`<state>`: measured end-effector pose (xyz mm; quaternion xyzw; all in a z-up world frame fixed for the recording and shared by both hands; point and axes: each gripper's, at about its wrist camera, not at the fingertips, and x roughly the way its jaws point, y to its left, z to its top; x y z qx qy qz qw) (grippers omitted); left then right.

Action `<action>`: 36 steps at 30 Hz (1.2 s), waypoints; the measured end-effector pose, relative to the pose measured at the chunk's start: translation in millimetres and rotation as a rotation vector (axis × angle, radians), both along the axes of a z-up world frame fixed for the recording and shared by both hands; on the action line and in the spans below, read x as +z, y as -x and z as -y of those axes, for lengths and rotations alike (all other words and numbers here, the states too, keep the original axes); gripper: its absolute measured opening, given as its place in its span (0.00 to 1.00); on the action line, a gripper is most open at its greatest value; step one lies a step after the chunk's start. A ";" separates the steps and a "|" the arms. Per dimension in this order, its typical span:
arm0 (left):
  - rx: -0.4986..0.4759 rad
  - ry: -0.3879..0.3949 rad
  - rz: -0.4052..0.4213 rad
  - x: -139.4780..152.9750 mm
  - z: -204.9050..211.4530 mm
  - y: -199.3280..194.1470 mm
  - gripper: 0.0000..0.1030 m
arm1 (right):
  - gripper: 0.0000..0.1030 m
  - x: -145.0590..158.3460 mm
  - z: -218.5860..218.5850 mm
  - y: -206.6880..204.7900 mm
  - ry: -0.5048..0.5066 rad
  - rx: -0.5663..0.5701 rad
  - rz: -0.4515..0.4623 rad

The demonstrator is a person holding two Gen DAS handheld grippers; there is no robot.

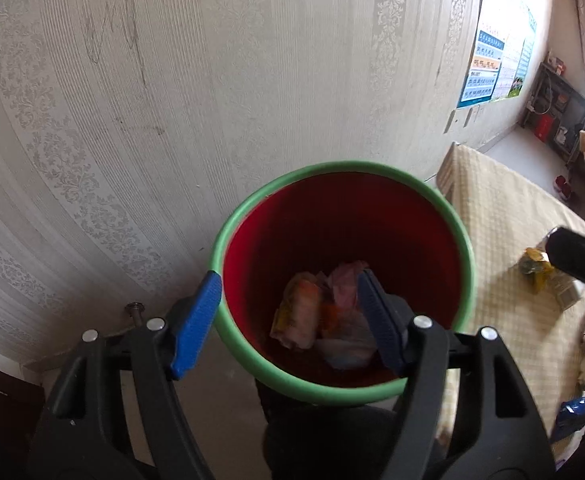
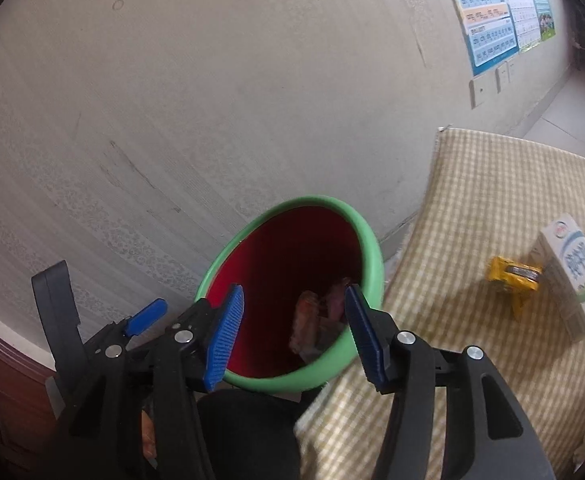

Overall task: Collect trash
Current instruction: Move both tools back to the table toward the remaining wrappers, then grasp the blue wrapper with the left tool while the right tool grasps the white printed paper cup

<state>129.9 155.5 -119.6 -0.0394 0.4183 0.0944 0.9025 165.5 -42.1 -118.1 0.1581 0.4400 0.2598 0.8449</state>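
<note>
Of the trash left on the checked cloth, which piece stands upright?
The white milk carton stands upright; the yellow wrapper beside it lies crumpled on the cloth.

Pale damask wallpaper (image 1: 172, 120) is filling the wall, with blue charts (image 2: 488, 12) hanging on it above white wall sockets (image 2: 482, 90). A yellow checked cloth (image 2: 472, 208) is covering the bed; a dark shelf (image 1: 552, 96) is standing far off.

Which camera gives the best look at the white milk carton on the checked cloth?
The right wrist view. The milk carton shows whole there, beside a yellow wrapper, with its printed front facing the camera. In the left wrist view that spot is mostly hidden behind the right gripper, so the carton cannot be made out.
</note>
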 end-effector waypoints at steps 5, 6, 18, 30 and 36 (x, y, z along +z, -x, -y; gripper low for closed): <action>-0.067 0.054 0.029 11.4 25.3 7.7 0.67 | 0.58 1.1 50.6 33.5 0.087 -0.028 0.026; -0.082 0.075 0.030 12.5 30.8 7.8 0.67 | 0.59 0.0 64.0 42.4 0.119 -0.030 0.027; -0.419 0.142 -0.049 0.3 156.2 23.6 0.70 | 0.62 -59.5 248.2 122.3 0.296 -0.391 -0.181; -0.808 0.069 -0.085 -13.6 257.4 63.8 0.71 | 0.30 -92.1 280.8 111.9 0.168 -0.388 -0.227; -1.072 0.019 -0.114 -24.6 319.4 93.2 0.73 | 0.30 -78.0 322.6 125.8 0.202 -0.547 -0.147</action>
